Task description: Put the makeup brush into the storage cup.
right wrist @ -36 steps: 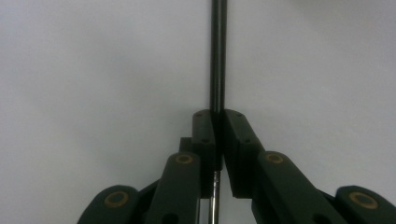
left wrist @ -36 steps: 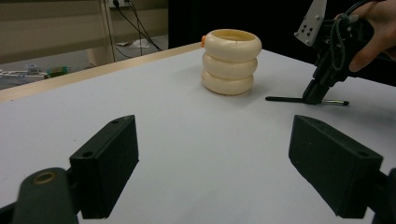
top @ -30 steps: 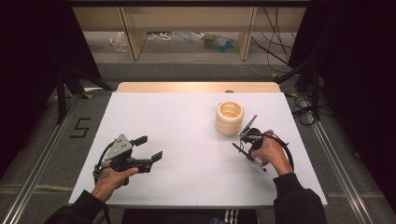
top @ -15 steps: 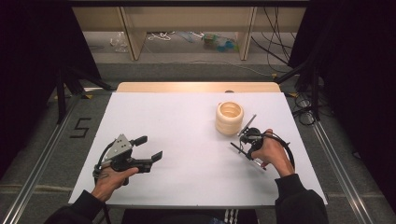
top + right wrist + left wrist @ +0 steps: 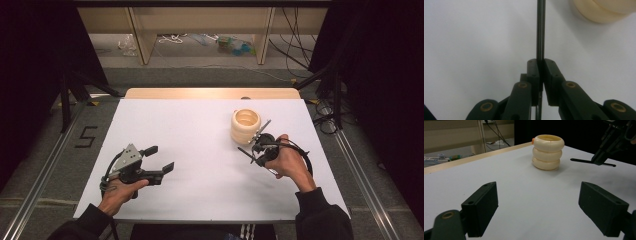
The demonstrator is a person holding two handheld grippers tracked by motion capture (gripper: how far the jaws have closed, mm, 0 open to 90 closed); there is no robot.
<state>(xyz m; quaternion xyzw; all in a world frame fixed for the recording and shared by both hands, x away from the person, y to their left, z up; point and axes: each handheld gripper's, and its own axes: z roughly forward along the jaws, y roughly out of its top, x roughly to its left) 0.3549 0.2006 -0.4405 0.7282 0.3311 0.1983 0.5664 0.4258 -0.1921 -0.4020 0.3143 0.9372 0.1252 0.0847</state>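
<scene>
— Two grippers, one job between them: why do we have the right gripper (image 5: 256,145) clamped on that thin dark rod (image 5: 540,30)?

— We pinch it with the jaws pressed nearly together, the rod running straight out past the tips, so its free end can be steered. Seen from the left gripper's camera, the rod (image 5: 584,161) lies low and close to level over the white tabletop (image 5: 200,135), just beside the cream ringed holder (image 5: 245,126).

— And the holder itself?

— It stands upright on the tabletop, three stacked rolls with an open mouth on top. Our right gripper sits just on the near right of it, touching nothing of it that we can see. We judge the rod is meant for that mouth, which would call for tipping it up first.

— What about our left gripper (image 5: 152,161)?

— Its jaws are spread wide and hold nothing. It rests well to the near left of the holder, facing it, out of the way yet ready to steady the holder should the rod nudge it.
</scene>
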